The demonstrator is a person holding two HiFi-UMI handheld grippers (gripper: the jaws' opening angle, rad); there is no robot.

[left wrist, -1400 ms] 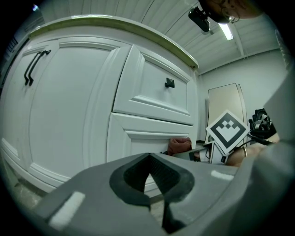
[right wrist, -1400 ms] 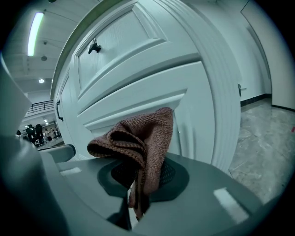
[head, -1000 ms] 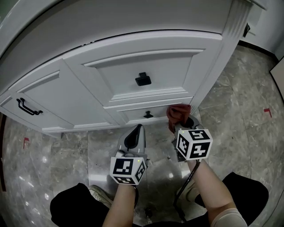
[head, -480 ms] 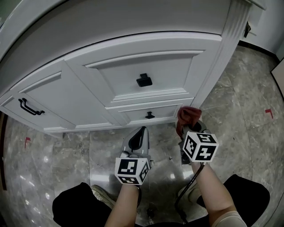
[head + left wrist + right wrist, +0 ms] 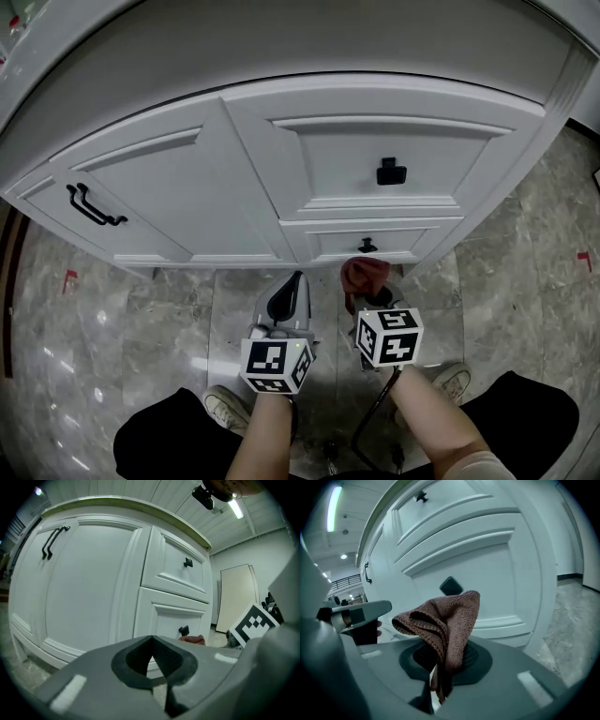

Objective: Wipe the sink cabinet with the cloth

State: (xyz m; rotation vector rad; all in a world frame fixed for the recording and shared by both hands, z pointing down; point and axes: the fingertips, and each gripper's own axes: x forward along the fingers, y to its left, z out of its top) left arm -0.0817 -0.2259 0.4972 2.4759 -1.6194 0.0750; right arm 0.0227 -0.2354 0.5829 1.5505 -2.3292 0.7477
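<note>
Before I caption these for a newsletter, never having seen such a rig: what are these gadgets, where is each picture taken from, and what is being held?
A person holds hand-worked tongs in each hand; the marker cubes are part of them. The head view looks down from the person's head. The other two views come from cameras riding on each tool. The left tongs are shut and empty. The right tongs are shut on a brown cloth, near the lower drawer of the white sink cabinet, which stands on a marbled floor.
</note>
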